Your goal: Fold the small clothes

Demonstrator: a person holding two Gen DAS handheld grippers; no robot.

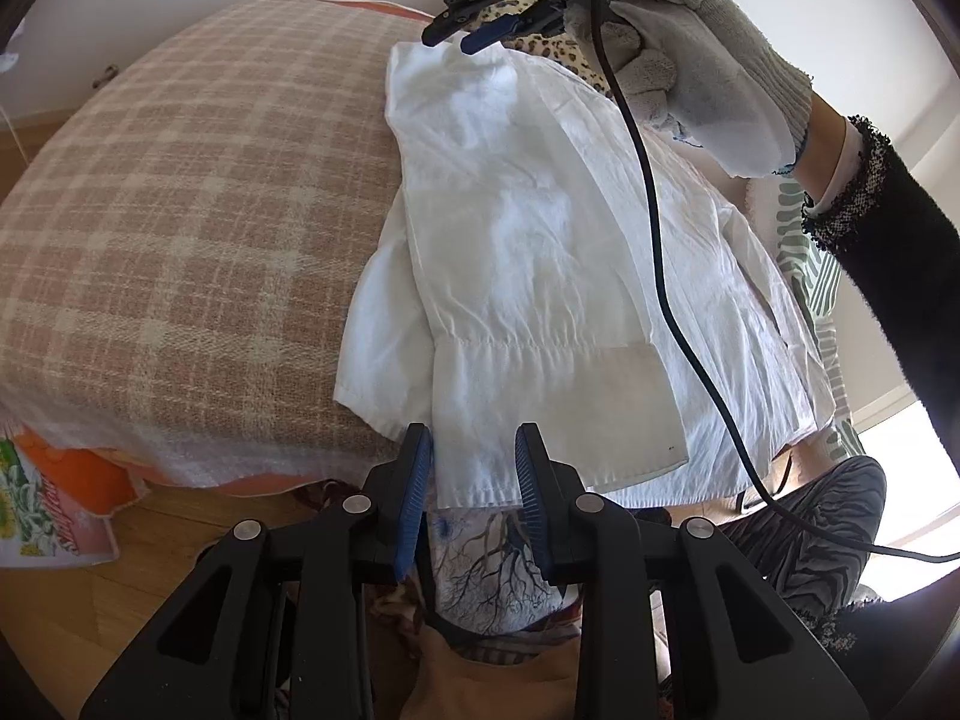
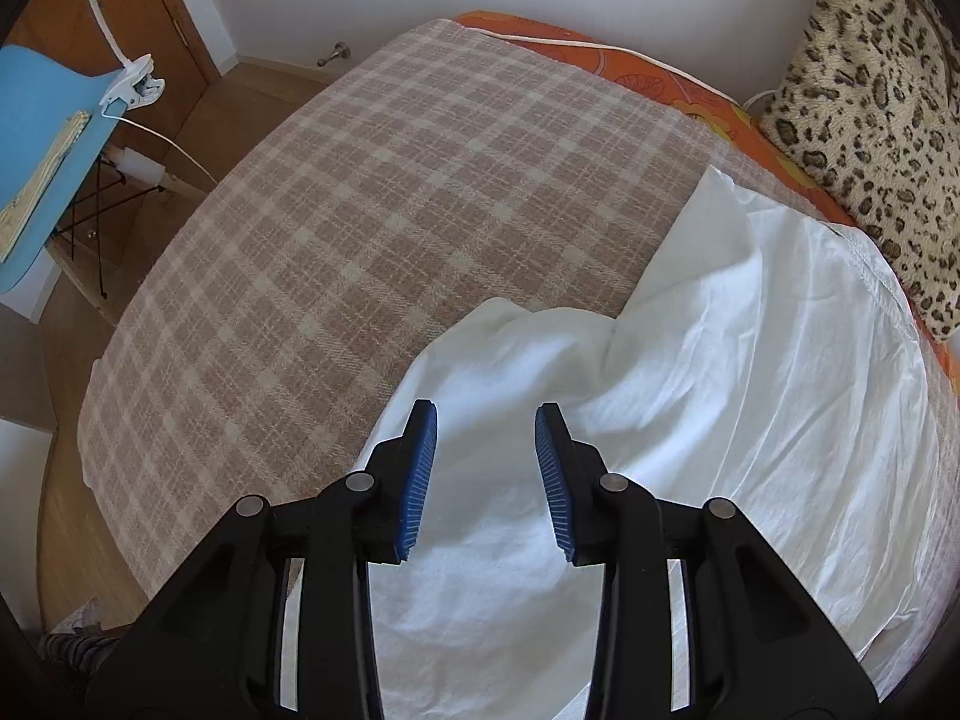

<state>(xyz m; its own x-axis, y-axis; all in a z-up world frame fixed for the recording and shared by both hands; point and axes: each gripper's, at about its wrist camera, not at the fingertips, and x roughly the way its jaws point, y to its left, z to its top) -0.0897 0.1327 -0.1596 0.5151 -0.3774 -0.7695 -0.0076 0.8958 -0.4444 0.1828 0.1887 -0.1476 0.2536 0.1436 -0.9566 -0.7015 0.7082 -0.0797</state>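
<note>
The white garment (image 2: pixel 690 420) runs off the right wrist view's bottom edge.

A: Where's open room?

B: The broad beige-and-cream checked woven blanket (image 2: pixel 372 192) lies bare, left of the crumpled white cotton garment (image 2: pixel 750 360).

A: Obstacles?

B: A leopard-print plush cushion (image 2: pixel 876 108) crowds the far right; a black cable (image 1: pixel 654 228) dangles across the garment.

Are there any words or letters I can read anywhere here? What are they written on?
"DAS": on the black body of the right gripper, seen in the left wrist view.
Red lettering on the flowery orange bag by the floor: too blurred to read.
Nothing else has writing.
</note>
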